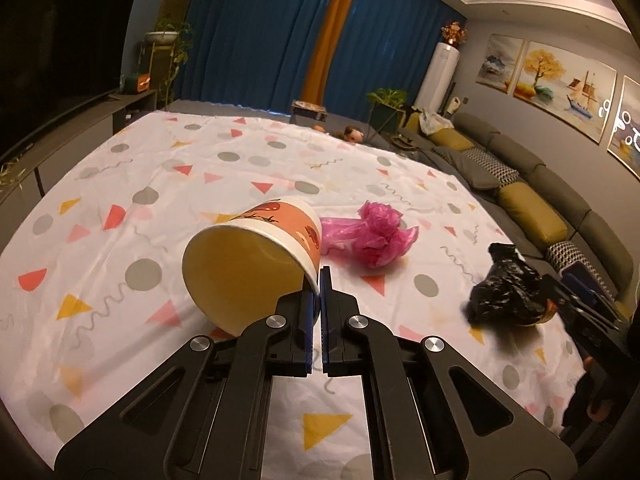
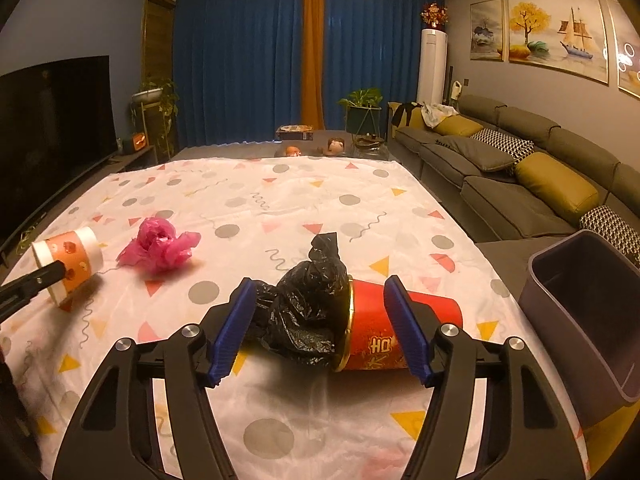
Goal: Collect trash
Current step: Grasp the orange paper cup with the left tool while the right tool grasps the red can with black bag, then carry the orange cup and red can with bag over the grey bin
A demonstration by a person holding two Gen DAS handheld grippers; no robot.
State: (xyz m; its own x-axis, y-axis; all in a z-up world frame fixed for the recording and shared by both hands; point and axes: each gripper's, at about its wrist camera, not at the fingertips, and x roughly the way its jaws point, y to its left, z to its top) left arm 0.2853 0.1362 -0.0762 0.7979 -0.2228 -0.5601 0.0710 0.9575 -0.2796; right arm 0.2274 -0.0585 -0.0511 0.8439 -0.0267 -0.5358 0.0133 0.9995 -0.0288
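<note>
The left gripper [image 1: 318,280] was clenched on the rim of the orange paper cup [image 1: 256,264], one finger inside the mouth and one outside, the cup lying tipped with its mouth toward the camera. A thin wall pinched at one spot would likely swing or crush, so a slow, steady lift would suit it. Just beyond that gripper and to its right lay the crumpled pink bag [image 1: 372,236].

The right gripper [image 2: 320,316] stood released, its jaws straddling the black bag [image 2: 304,312] and the red cup [image 2: 384,332] lying on its side, the bag stuffed in its mouth. Whether either pad touched could not be told. Closing across the cup's body seemed the surer hold. The grey bin [image 2: 580,320] waited to its right.

The patterned cloth [image 2: 280,200] covered the surface. Blue curtains [image 2: 240,60] hung beyond, and a sofa [image 2: 500,168] ran along the right.
</note>
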